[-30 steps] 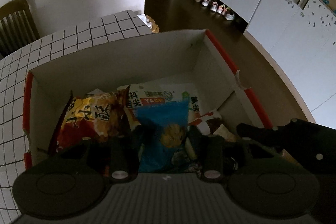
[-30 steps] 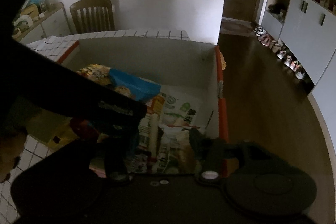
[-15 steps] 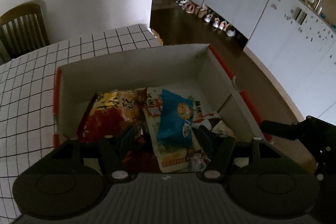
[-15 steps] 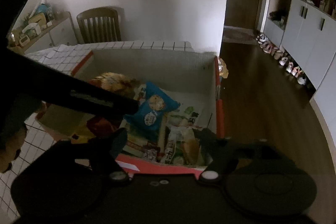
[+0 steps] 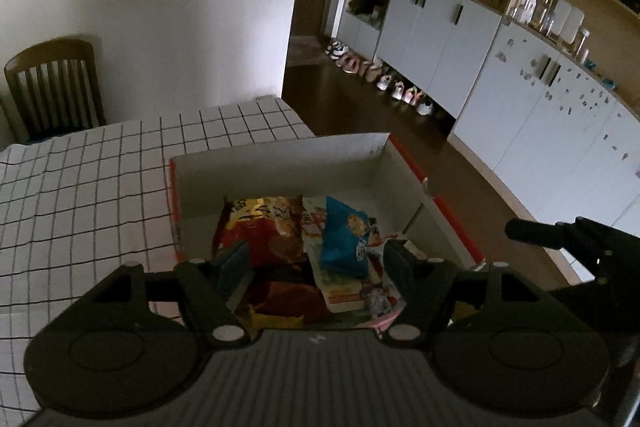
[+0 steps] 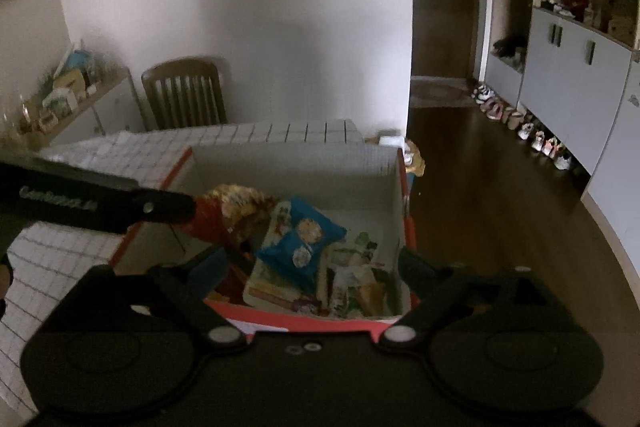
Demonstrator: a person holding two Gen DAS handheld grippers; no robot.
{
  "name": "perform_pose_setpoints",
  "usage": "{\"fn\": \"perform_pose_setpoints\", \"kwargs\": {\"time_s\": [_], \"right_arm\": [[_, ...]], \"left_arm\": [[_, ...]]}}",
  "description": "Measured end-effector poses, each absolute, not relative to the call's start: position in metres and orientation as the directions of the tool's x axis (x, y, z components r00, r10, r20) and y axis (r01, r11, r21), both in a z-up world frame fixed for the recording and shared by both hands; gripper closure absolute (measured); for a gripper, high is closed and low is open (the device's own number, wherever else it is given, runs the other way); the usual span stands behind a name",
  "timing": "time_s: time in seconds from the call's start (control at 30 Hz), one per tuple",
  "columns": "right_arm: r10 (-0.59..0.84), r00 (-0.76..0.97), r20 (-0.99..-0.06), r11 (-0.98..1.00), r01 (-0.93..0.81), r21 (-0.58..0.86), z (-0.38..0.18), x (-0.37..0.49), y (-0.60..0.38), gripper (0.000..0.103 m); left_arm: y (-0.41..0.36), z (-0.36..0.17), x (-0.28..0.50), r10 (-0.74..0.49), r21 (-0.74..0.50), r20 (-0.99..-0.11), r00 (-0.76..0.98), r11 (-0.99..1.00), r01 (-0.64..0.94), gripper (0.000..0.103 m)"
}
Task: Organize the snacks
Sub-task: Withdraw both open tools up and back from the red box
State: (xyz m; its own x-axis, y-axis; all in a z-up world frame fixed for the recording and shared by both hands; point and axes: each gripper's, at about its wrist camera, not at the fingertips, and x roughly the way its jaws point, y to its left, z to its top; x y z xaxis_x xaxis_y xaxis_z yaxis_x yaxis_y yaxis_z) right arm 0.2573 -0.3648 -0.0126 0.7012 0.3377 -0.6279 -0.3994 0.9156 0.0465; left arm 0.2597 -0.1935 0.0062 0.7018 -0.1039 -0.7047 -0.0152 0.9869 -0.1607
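On the checked tablecloth (image 5: 80, 187), at the table's right edge: one open cardboard box (image 5: 280, 163), white inside, red along its rim.

Contents, as far as the dim light allows:
- Red and yellow chip bag (image 5: 262, 227), left part of the box, leaning on the other packs.
- Blue cookie packet (image 5: 344, 235), lying on top of the pile, near the middle.
- Large flat white pack (image 6: 352, 267) with green and red print, beneath the blue packet, toward the right wall.
- Dark red packet (image 5: 288, 299) at the near end, partly hidden by the tool.
- Further small wrappers at the near right corner, too dark to name.

Tools:
- Left gripper (image 5: 316, 267): fingers spread wide, nothing between them, hanging above the near end of the box.
- Right gripper (image 6: 312, 275): fingers likewise spread and empty, above the near red rim.

Surroundings: wooden chair (image 5: 52, 87) against the wall, grey cabinets (image 5: 440, 39), row of shoes (image 5: 384, 79) on the floor.

Progress, judged: every snack visible lies inside the box, none on the cloth, so the gathering looks largely done. Remaining, if anything, is straightening the loose pile; the far half of the box has room. Snacks beyond the frame cannot be ruled out.
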Motion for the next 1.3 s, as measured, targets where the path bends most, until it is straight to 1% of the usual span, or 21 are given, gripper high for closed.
{"fn": "perform_pose_setpoints", "kwargs": {"time_s": [0.07,0.13,0.3,0.4,0.47,0.5,0.53,0.57,0.6,0.83,1.03,1.3], "right_arm": [[0.336,0.718,-0.61,0.921,-0.385,0.055,-0.007,0.251,-0.363,0.007],[0.342,0.732,-0.589,0.923,-0.378,0.067,0.0,0.243,-0.362,0.004],[0.348,0.759,-0.55,0.925,-0.375,0.067,0.013,0.225,-0.354,0.0],[0.346,0.774,-0.53,0.927,-0.369,0.066,0.02,0.215,-0.348,0.0],[0.341,0.785,-0.517,0.93,-0.362,0.064,0.024,0.208,-0.346,0.0],[0.345,0.787,-0.511,0.93,-0.362,0.07,0.026,0.205,-0.345,0.0],[0.346,0.79,-0.506,0.93,-0.36,0.073,0.027,0.202,-0.343,0.0],[0.345,0.794,-0.5,0.931,-0.358,0.074,0.029,0.199,-0.342,0.0],[0.343,0.799,-0.494,0.932,-0.354,0.075,0.03,0.196,-0.341,0.0],[0.336,0.818,-0.467,0.94,-0.321,0.114,0.04,0.172,-0.34,0.0],[0.331,0.826,-0.457,0.942,-0.321,0.102,0.045,0.151,-0.332,0.0],[0.314,0.829,-0.463,0.948,-0.303,0.101,0.047,0.135,-0.328,0.0]], "left_arm": [[-0.186,0.011,0.25,-0.115,-0.176,-0.693,0.712,0.984,-0.012,0.029],[-0.178,0.016,0.242,-0.117,-0.187,-0.68,0.724,0.982,-0.017,0.02],[-0.159,0.027,0.218,-0.098,-0.176,-0.64,0.762,0.984,-0.021,0.02],[-0.15,0.032,0.205,-0.098,-0.176,-0.624,0.776,0.984,-0.017,0.016],[-0.145,0.035,0.197,-0.104,-0.176,-0.614,0.782,0.984,-0.008,0.015],[-0.144,0.036,0.193,-0.103,-0.174,-0.611,0.785,0.985,-0.006,0.012],[-0.144,0.037,0.19,-0.104,-0.172,-0.608,0.787,0.985,-0.003,0.005],[-0.142,0.038,0.186,-0.106,-0.172,-0.603,0.79,0.985,0.001,0.002],[-0.141,0.039,0.181,-0.111,-0.175,-0.596,0.795,0.985,0.006,0.0],[-0.14,0.041,0.155,-0.146,-0.187,-0.602,0.785,0.982,0.04,0.0],[-0.141,0.043,0.137,-0.174,-0.206,-0.602,0.779,0.977,0.059,0.0],[-0.141,0.045,0.124,-0.179,-0.21,-0.603,0.777,0.976,0.061,0.0]]}}
